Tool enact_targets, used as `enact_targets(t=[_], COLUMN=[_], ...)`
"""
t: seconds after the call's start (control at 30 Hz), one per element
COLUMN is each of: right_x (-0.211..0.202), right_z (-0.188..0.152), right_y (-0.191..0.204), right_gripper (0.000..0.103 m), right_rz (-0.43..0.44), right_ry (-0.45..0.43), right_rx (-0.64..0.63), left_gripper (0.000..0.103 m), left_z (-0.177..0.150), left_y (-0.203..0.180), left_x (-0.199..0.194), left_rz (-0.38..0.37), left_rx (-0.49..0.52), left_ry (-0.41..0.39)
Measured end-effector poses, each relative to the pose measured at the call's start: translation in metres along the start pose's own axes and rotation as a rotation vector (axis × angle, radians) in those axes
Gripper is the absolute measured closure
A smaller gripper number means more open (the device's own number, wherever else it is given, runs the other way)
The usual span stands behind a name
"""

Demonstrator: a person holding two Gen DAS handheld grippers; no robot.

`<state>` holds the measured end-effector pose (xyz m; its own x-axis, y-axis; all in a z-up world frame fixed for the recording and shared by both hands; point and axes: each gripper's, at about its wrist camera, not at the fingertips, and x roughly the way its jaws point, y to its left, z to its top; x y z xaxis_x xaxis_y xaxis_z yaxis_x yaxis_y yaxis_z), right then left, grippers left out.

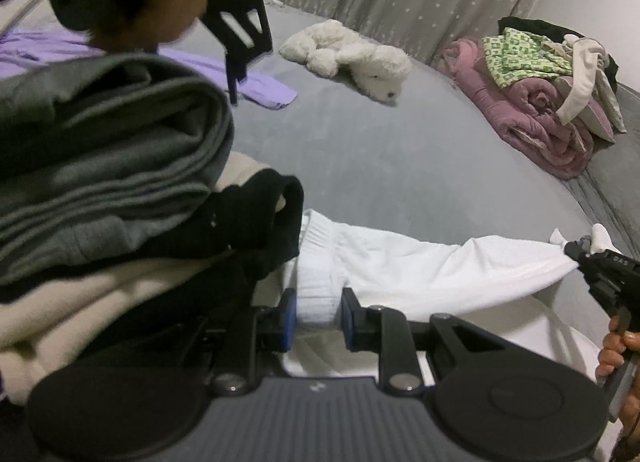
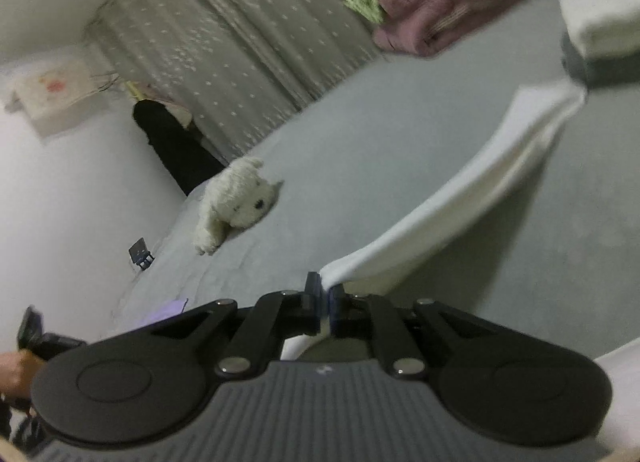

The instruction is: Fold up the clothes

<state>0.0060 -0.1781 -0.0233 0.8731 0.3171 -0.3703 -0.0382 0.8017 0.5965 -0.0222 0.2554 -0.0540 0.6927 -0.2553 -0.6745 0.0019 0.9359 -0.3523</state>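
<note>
Currently: your left gripper [image 1: 316, 312] clamps white garment [image 1: 400, 266] waistband, right gripper [image 2: 325, 296] pinches far corner, stretching it flat above bed [image 1: 380, 158] for folding.

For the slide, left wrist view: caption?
Left gripper clamps the ribbed end of a white garment while the right gripper pinches its far end, stretching it above the grey bed.

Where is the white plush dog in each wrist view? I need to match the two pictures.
Left wrist view: the white plush dog lies upper centre on the grey bed, beyond the white garment.
Right wrist view: the dog lies left of centre, near the bed's edge by the wall.
Shared landmark: the rolled pink blanket, upper right in both.
</note>
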Motion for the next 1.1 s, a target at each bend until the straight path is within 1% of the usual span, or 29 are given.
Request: enact_targets(t=[0.23,0.43,0.57,0.9,1.0,1.1], right_x=[-0.029,-0.054,-0.059,-0.052,-0.049,-0.047], right_z=[-0.007,-0.024,-0.039,-0.081,-0.087,-0.087], right_y=[0.018,0.018,0.015,-0.010,-0.013,-0.012], right_gripper=[0.097,0.097,0.097,0.096,0.097,0.096], right_rz=[0.001,-0.011,-0.025,-0.086,-0.095,-0.097], right_ry=[-0.046,-0.041,-0.006,0.107,0.129,0.144], right_rx=[-0.148,-0.242,-0.277,-0.296,-0.296,-0.298], left_gripper=[0.080,0.080,0.080,0.080,0.080,0.079], left_z=[-0.002,-0.004,-0.005,-0.012,-0.017,-0.020], left_y=[0.004,-0.001,-0.002,-0.013,-0.018,-0.021], left_x=[-0.005,-0.008,-0.008,0.003,0.009,0.012], left_rz=[-0.011,0.016,0.042,0.125,0.161,0.180], left_rx=[0.039,0.105,0.150,0.294,0.349,0.376], left_ry=[0.018,0.034,0.050,0.120,0.150,0.158])
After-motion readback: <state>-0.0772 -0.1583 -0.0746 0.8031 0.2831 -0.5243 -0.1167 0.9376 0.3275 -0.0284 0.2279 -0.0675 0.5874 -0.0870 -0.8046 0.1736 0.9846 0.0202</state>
